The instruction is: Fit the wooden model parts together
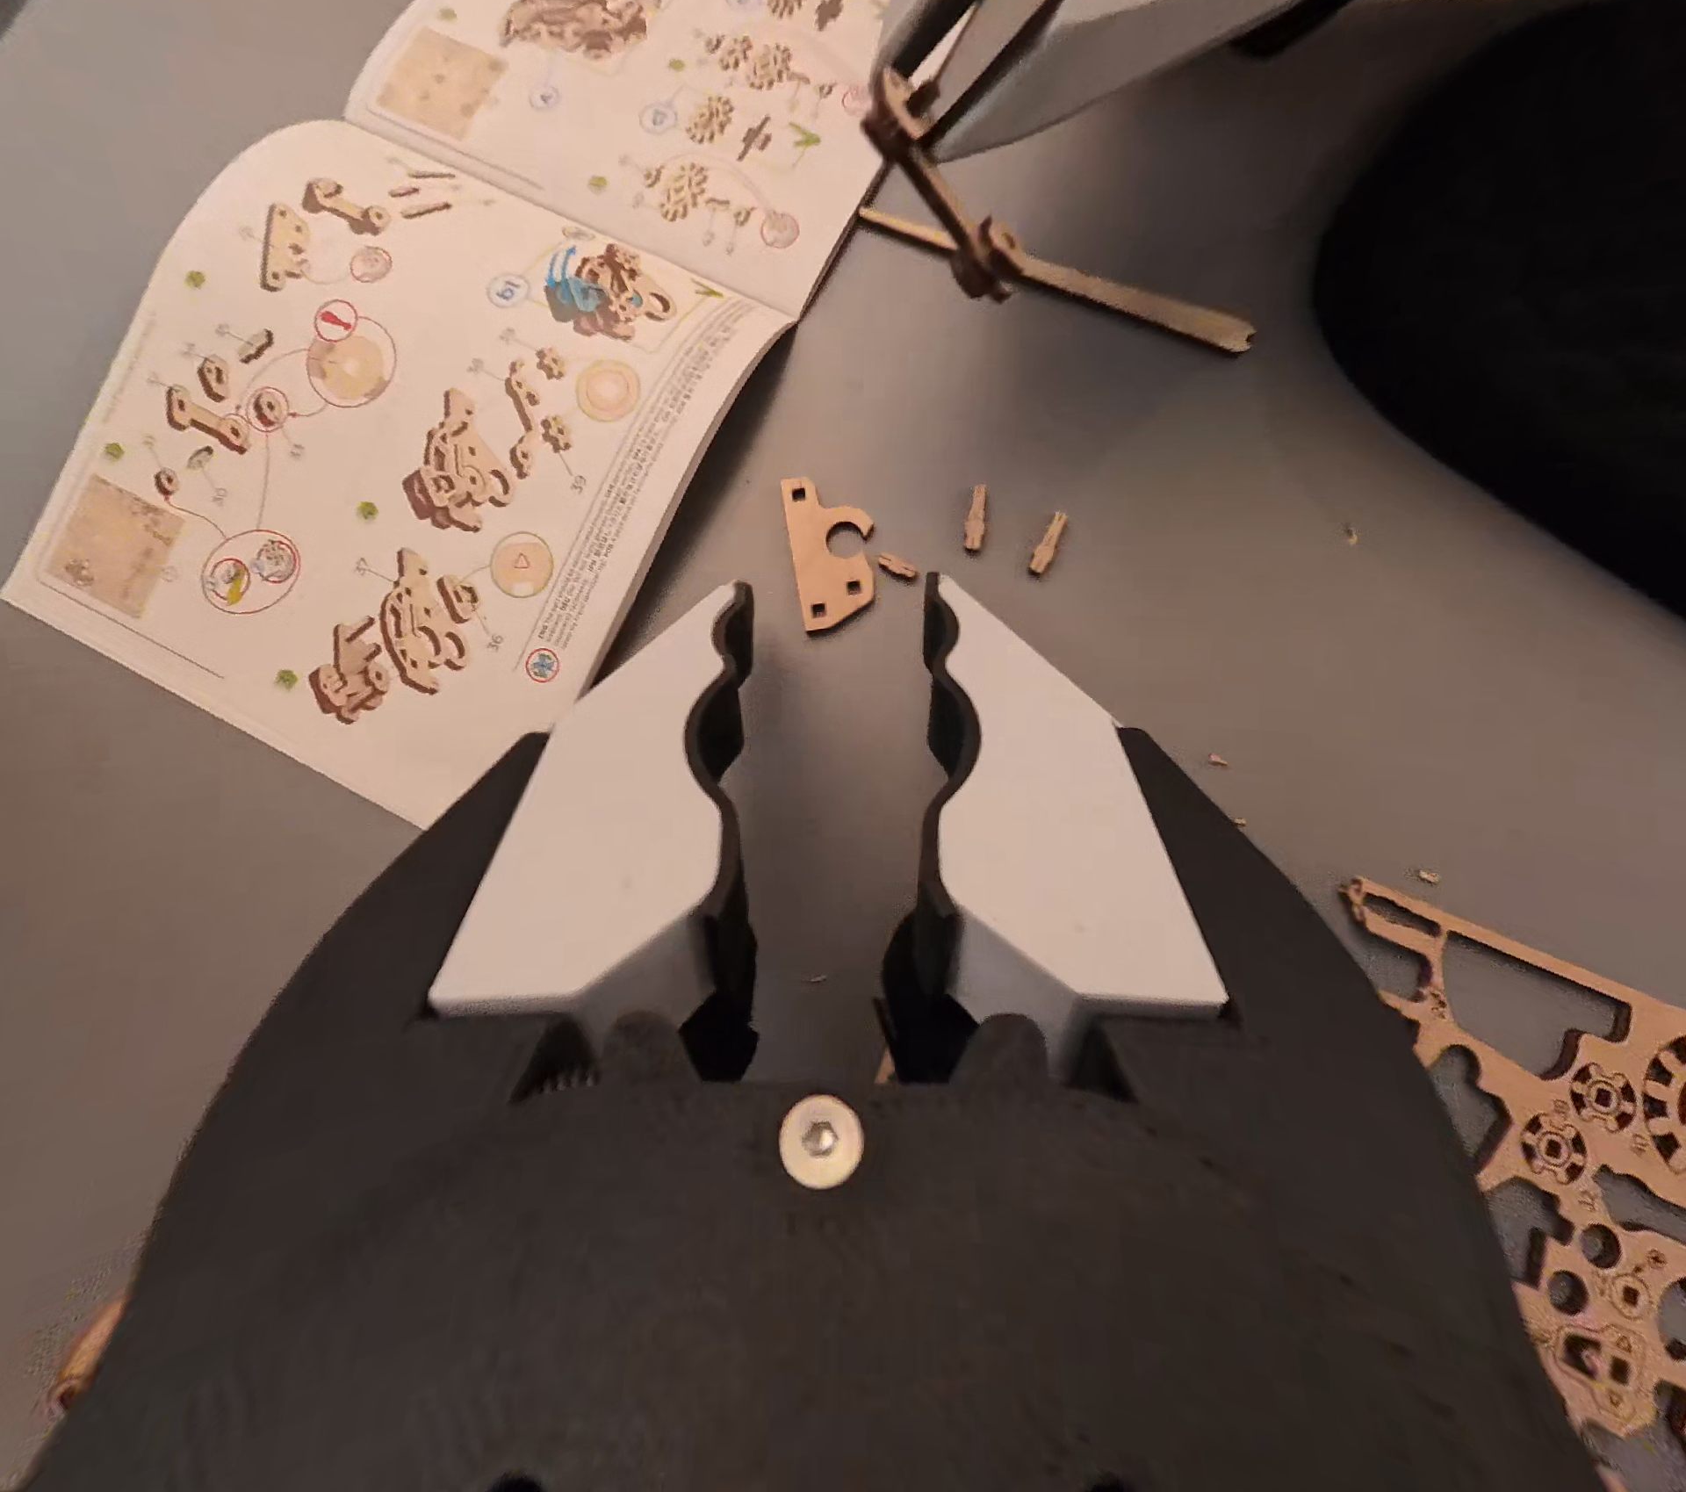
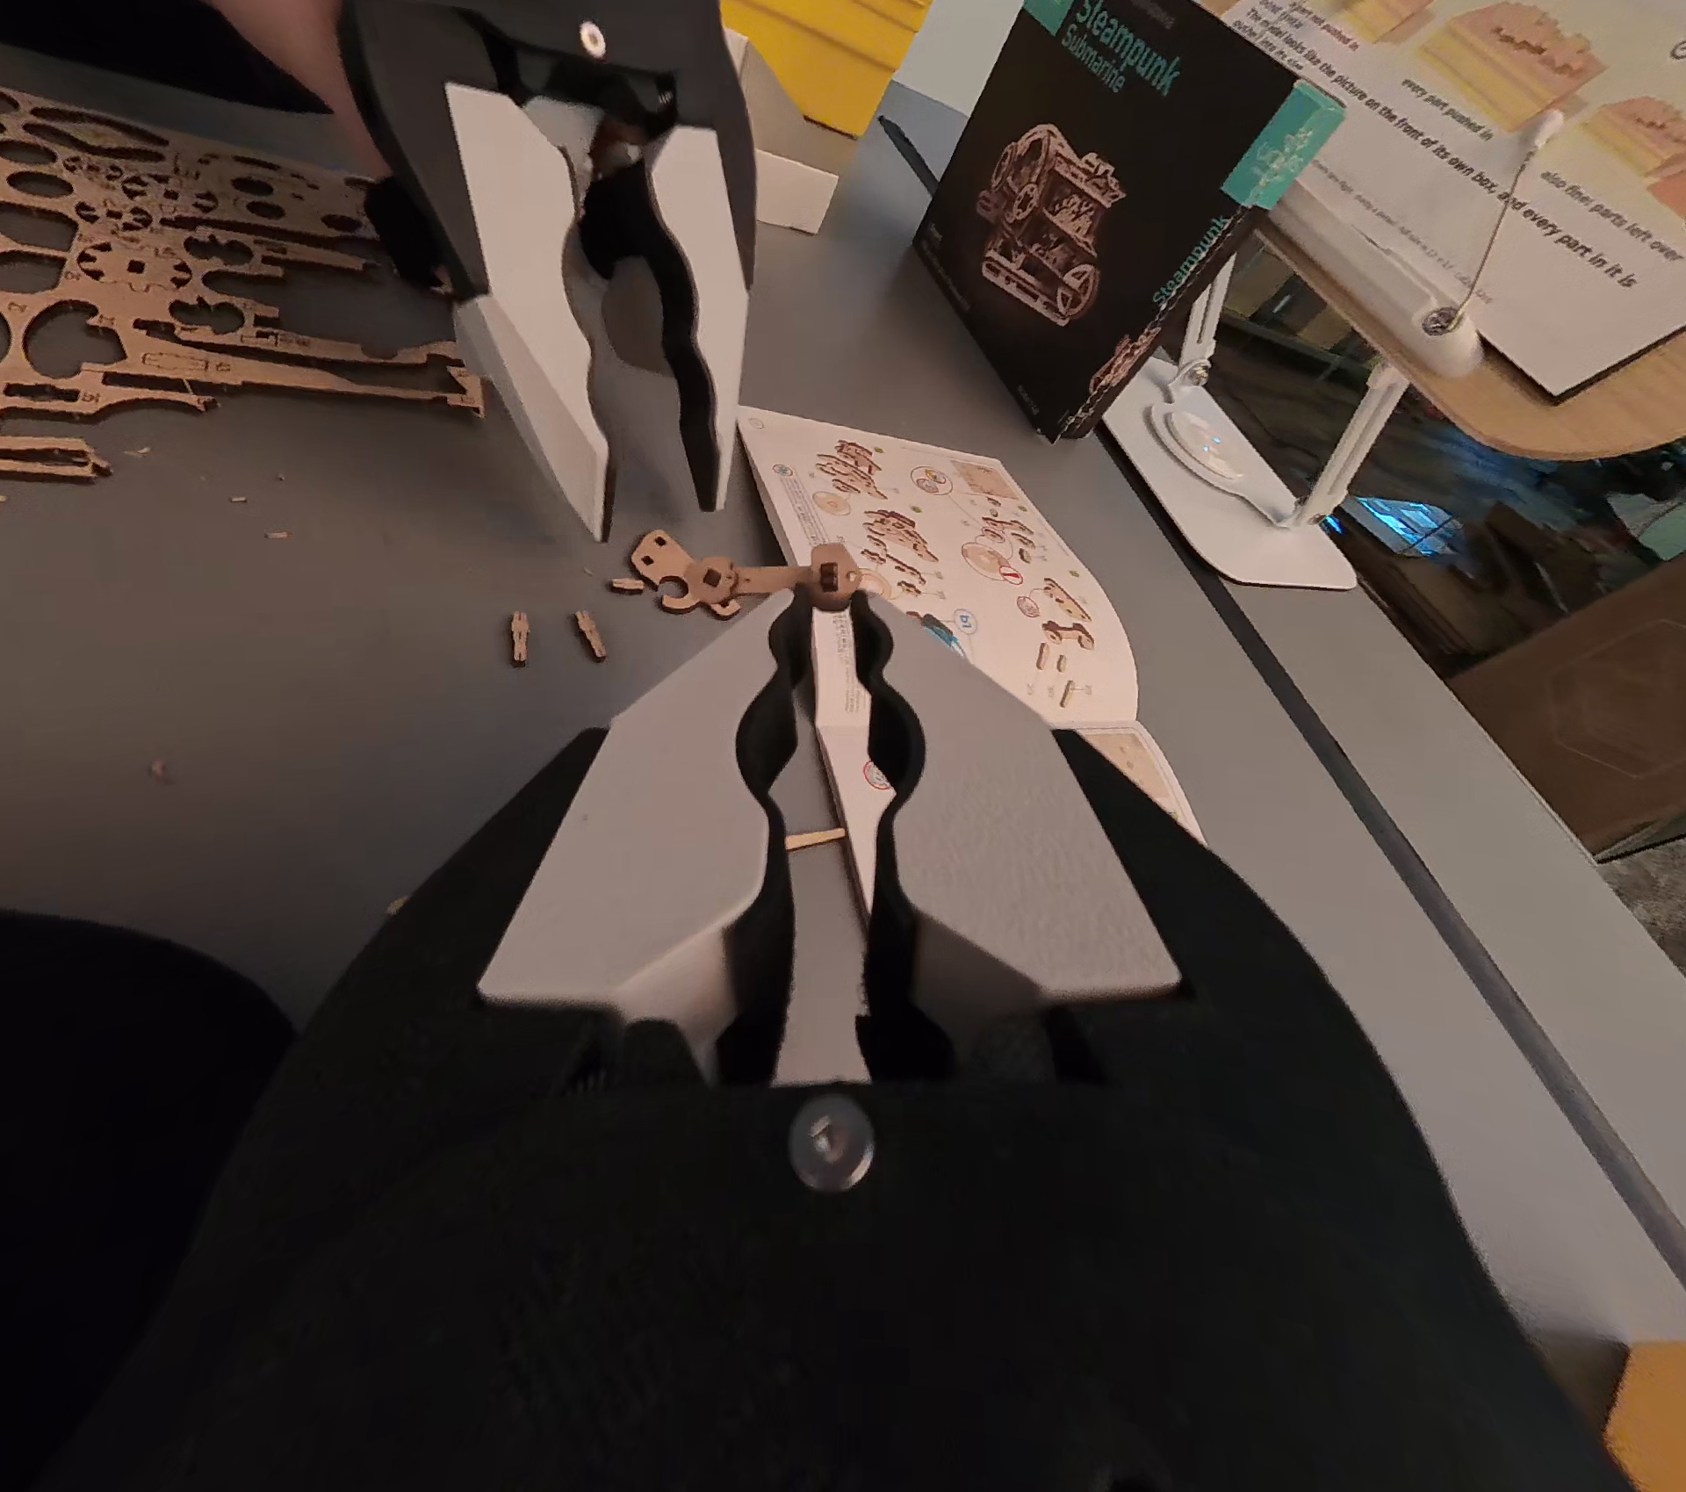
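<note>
The left gripper [image 1: 837, 591] hangs low over the table, tilted forward and down, its two grey fingers [image 1: 639, 773] spread apart with nothing between them. The right gripper [image 2: 832, 598] reaches in from the opposite side, angled downward, its fingertips [image 2: 876, 632] drawn nearly together and pinching a thin wooden rod assembly [image 2: 775, 580].

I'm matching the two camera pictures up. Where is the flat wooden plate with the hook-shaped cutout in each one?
Left wrist view: the wooden plate lies on the table just ahead of the open left gripper.
Right wrist view: the plate lies mid-picture, below the left gripper's tips, left of the right gripper.
Shared landmark: the open booklet.
</note>
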The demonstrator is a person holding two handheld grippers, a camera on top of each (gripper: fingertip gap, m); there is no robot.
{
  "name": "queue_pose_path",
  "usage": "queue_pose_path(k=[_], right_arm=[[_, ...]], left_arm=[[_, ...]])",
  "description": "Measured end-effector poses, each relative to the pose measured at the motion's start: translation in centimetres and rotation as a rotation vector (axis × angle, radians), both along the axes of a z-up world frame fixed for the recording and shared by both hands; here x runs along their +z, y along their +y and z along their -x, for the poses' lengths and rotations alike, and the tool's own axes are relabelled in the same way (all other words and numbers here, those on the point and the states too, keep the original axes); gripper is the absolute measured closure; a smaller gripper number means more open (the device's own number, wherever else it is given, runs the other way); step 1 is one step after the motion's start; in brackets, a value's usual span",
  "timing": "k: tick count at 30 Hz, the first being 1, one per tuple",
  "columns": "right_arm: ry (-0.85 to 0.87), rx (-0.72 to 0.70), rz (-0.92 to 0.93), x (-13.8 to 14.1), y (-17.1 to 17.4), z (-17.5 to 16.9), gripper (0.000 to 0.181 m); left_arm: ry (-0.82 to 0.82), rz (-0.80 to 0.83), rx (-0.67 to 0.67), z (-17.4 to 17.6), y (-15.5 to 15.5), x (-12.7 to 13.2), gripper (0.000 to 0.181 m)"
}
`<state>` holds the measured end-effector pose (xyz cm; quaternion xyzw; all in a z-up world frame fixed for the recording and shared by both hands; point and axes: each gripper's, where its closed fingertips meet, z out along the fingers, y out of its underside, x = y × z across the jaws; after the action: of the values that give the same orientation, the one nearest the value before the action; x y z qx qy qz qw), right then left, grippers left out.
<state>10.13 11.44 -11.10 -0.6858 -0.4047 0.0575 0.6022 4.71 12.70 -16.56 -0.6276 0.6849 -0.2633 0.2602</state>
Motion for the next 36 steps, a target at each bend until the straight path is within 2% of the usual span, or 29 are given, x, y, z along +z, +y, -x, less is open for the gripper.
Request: queue_pose_path(k=[1,10,16,19,24,29,32,36], right_arm=[[0.005,-0.001,-0.001,0.1,0.0,0.0,0.175],[0.019,0.013,0.016,-0.3,0.1,0.2,0.175],[0.023,0.014,0.022,-0.4,0.2,0.3,0.175],[0.023,0.011,0.019,-0.3,0.2,0.3,0.176],[-0.008,-0.004,-0.007,0.0,0.3,0.3,0.176],[-0.022,-0.052,-0.029,0.5,0.6,-0.3,0.175],[0.004,-0.066,-0.034,0.9,0.7,-0.8,0.176],[0.017,-0.072,-0.037,1.2,0.7,-1.1,0.175]], left_arm=[[0.017,-0.001,-0.002,0.0,0.2,-0.2,0.146],[0.053,-0.005,-0.053,0.2,0.4,-1.3,0.151],[0.054,-0.045,-0.047,0.2,1.0,-1.3,0.171],[0.041,-0.052,-0.054,0.4,0.8,-1.3,0.174],[0.033,0.056,-0.085,0.8,-0.4,-1.2,0.173],[0.036,0.217,-0.171,1.4,-3.1,-0.8,0.173],[-0.007,0.188,-0.097,0.8,-1.6,-0.1,0.169],[-0.045,0.113,-0.02,0.0,0.3,0.2,0.152]])
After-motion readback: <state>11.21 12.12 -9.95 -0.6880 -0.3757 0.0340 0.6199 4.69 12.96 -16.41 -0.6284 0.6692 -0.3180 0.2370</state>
